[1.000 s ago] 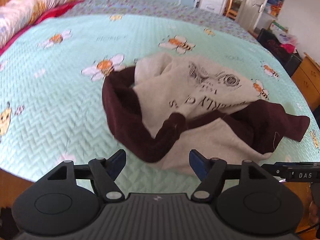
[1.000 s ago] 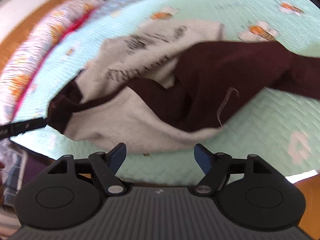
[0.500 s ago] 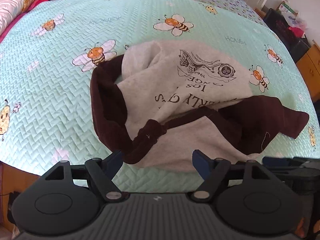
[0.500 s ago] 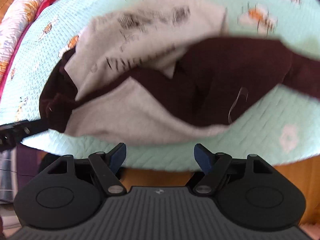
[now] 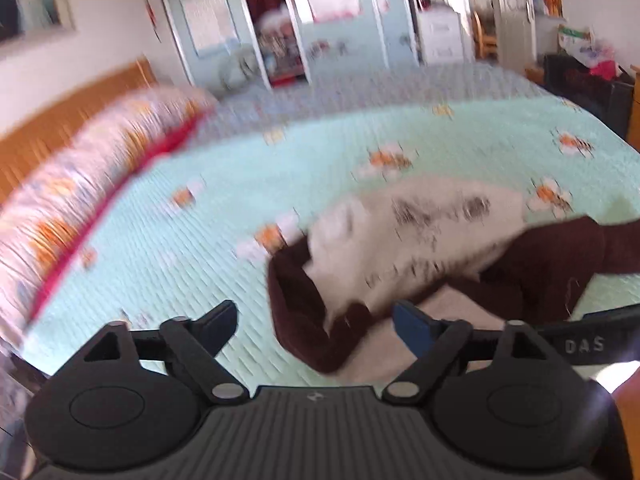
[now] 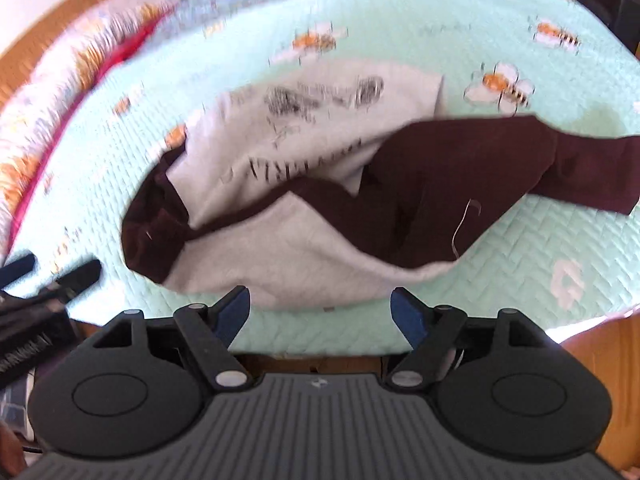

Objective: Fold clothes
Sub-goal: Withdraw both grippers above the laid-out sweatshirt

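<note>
Tongs (image 6: 320,314) open, sweatshirt (image 6: 320,184) print blurred

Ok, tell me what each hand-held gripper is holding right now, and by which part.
Nothing. The left hand-held gripper is opening with empty jaws, the right hand-held gripper is open, and the sweatshirt lies loose on the bed.

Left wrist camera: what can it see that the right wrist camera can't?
Only the left wrist view shows the far wall with the cupboards, blurred, and a black bar marked DAS at the right edge. Only the right wrist view shows the whole sleeve stretched out to the right, and the left gripper from outside, at the left edge. Both show the grey and maroon sweatshirt crumpled on the bee-print cover, and the long pillow at the left. The left gripper's jaws are opening with nothing between them; the right gripper is open and empty.
</note>
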The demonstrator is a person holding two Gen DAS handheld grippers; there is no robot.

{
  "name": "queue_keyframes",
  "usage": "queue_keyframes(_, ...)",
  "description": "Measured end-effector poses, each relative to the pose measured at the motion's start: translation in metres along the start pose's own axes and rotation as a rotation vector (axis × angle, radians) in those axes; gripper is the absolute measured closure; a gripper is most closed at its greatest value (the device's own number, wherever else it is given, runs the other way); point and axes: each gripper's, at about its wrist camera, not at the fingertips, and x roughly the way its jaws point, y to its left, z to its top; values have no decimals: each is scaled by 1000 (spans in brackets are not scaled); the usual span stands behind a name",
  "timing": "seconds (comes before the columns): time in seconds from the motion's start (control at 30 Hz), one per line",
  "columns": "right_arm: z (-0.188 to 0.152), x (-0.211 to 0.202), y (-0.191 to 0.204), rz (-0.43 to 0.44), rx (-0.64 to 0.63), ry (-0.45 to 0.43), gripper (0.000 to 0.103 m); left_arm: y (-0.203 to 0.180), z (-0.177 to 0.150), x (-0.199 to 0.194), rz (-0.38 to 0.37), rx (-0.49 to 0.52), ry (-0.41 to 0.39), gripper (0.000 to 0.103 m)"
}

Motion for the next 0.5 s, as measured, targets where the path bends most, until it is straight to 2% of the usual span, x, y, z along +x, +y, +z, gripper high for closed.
queue_keyframes(0.03,-3,-7,0,20,-1,-46,24,-2,0,-1,10,12,-5,0)
queue_keyframes(0.07,-7,-15,-1,51,-9,-105,24,-5,0,4,-3,21,33,0)
queue_keyframes(0.13,-13,-24,2,69,-59,-182,23,-5,-5,24,-103,0,178,2)
queue_keyframes(0.2,-18,-29,7,65,-118,-226,21,1,-18,42,-183,-83,296,4)
queue_keyframes(0.23,-19,-27,10,57,-137,-213,21,5,-25,49,-200,-120,341,5)
queue_keyframes(0.33,-21,-19,16,40,-160,-166,21,14,-32,60,-194,-152,395,7)
queue_keyframes(0.5,-24,-3,25,-27,-188,-93,21,29,-32,72,-141,-186,390,7)
